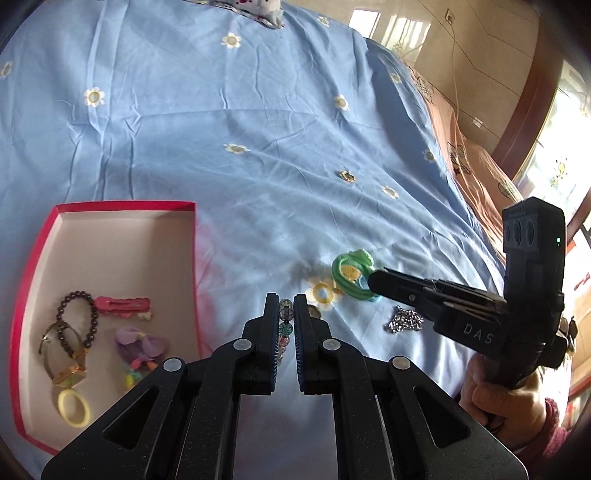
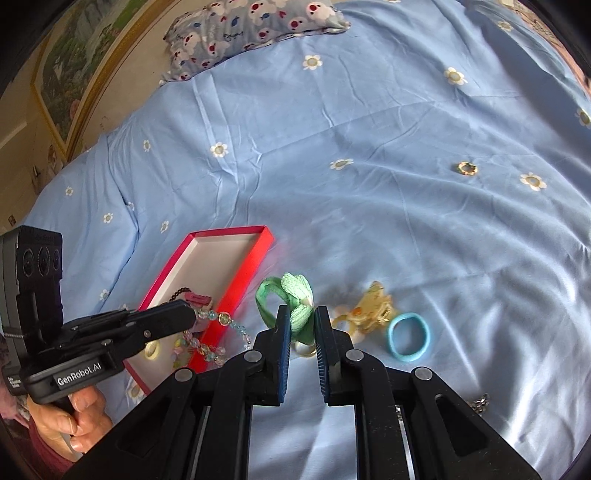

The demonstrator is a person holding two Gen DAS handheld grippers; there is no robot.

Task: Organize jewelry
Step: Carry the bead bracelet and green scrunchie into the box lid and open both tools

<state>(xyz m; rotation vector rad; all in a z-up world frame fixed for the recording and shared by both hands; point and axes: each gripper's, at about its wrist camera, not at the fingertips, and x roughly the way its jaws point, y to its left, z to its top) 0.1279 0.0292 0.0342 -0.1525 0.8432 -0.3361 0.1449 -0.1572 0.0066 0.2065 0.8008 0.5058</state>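
My left gripper [image 1: 286, 314] is shut on a glass bead bracelet [image 1: 285, 325], whose pale beads [image 2: 214, 334] hang from its tip over the red box's edge. My right gripper [image 2: 301, 315] is shut on a green fabric scrunchie [image 2: 291, 295], lifted off the bed and also seen from the left wrist view as a green loop [image 1: 351, 275]. The red box [image 1: 110, 210] with white inside holds a dark bead bracelet [image 1: 75, 314], a pink hair clip [image 1: 123, 304], a gold watch [image 1: 68, 373], a purple flower piece [image 1: 142, 345] and a yellow hair tie [image 1: 74, 408].
On the blue flowered bedsheet [image 2: 369, 110] lie a blue hair tie [image 2: 408, 336], a yellow claw clip [image 2: 373, 308], a small gold ring [image 2: 467, 168] and a silver chain [image 1: 404, 319]. A patterned pillow [image 2: 251, 26] lies at the back. A hand [image 2: 79, 417] holds the left tool.
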